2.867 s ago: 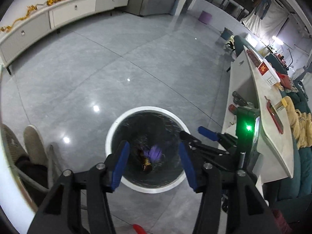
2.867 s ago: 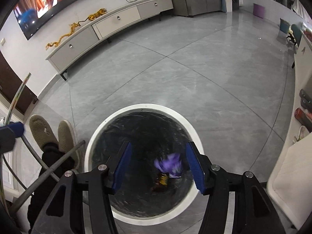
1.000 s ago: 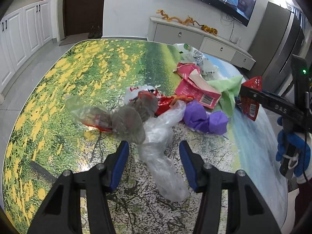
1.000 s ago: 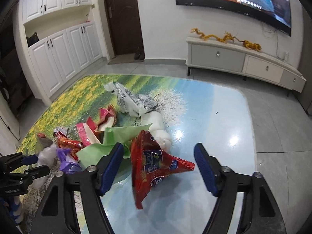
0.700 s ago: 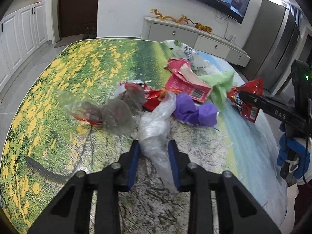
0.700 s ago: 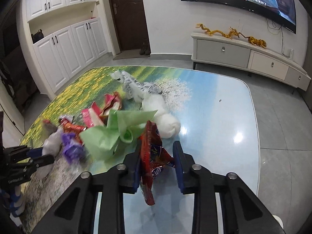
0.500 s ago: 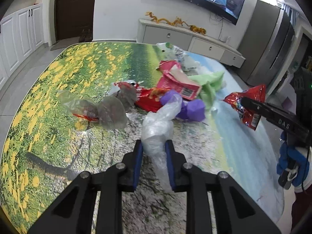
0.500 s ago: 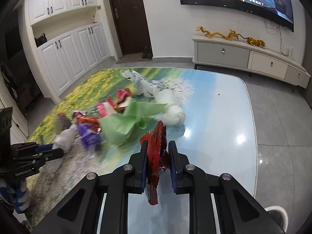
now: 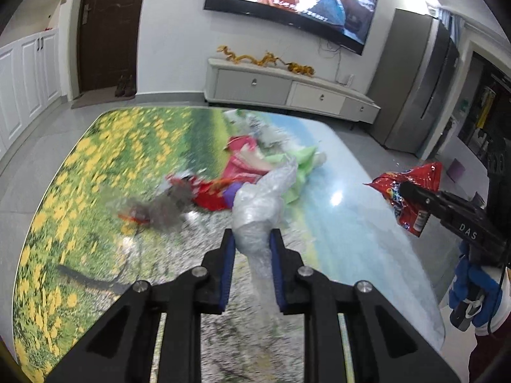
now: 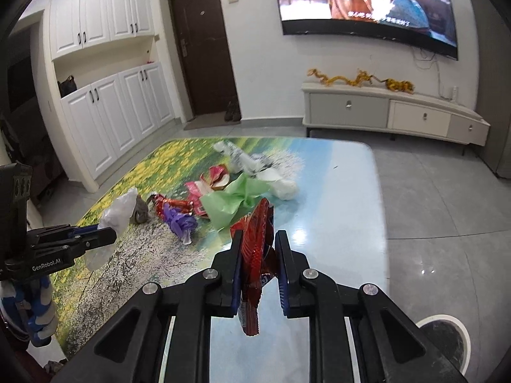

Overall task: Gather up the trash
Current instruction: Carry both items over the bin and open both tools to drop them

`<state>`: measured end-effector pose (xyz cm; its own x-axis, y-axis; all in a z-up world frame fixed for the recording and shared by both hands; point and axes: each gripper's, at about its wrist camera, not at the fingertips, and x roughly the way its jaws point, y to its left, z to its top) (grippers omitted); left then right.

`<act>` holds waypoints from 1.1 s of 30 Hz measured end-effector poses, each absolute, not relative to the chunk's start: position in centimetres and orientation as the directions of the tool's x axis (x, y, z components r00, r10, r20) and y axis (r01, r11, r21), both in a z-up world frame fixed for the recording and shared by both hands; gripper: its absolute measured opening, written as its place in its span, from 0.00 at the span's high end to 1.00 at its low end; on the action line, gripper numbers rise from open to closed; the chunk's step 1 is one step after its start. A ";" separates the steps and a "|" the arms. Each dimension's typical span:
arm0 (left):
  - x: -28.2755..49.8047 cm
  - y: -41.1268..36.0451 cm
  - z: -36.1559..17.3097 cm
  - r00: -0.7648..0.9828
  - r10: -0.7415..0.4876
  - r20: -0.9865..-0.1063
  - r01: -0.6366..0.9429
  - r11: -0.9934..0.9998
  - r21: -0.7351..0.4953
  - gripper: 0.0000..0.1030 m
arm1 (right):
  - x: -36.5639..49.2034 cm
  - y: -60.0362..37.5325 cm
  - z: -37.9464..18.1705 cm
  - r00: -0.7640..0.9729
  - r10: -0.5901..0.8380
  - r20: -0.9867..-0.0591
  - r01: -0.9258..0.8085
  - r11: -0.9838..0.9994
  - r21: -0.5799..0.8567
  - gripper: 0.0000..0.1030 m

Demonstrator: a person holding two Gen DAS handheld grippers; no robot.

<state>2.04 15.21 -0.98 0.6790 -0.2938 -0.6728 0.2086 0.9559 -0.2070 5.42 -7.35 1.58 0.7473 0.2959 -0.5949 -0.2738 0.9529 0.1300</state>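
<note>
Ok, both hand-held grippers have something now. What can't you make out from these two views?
- Trash bin, right wrist view: only part of the rim shows; the gripper body and frame edge hide the rest, contents unseen.
- Grey crumpled trash, left wrist view: motion blur, type unclear.
- Red snack bag: print unreadable, squeezed between the right hand-held gripper fingers.
- Clear plastic bag: the lower end runs behind the left hand-held gripper.

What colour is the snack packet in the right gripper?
Red packet, seen best in the right wrist view.
</note>
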 end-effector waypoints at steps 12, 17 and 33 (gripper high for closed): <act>4.1 3.7 2.3 0.584 -0.471 -0.661 0.439 0.868 -0.231 0.81 | 1.1 -18.4 2.9 0.821 0.083 -0.565 -0.014 0.992 0.124 0.82; 4.7 -3.9 2.1 0.492 -0.526 -0.694 0.558 0.802 -0.213 0.81 | -0.5 -24.6 1.2 0.805 -0.021 -0.592 0.135 0.979 0.150 0.82; 5.1 -25.2 -7.6 0.151 -0.435 -0.888 0.705 0.677 -0.212 0.80 | -2.9 -37.7 -11.6 0.626 -0.099 -0.773 0.439 0.865 0.245 0.79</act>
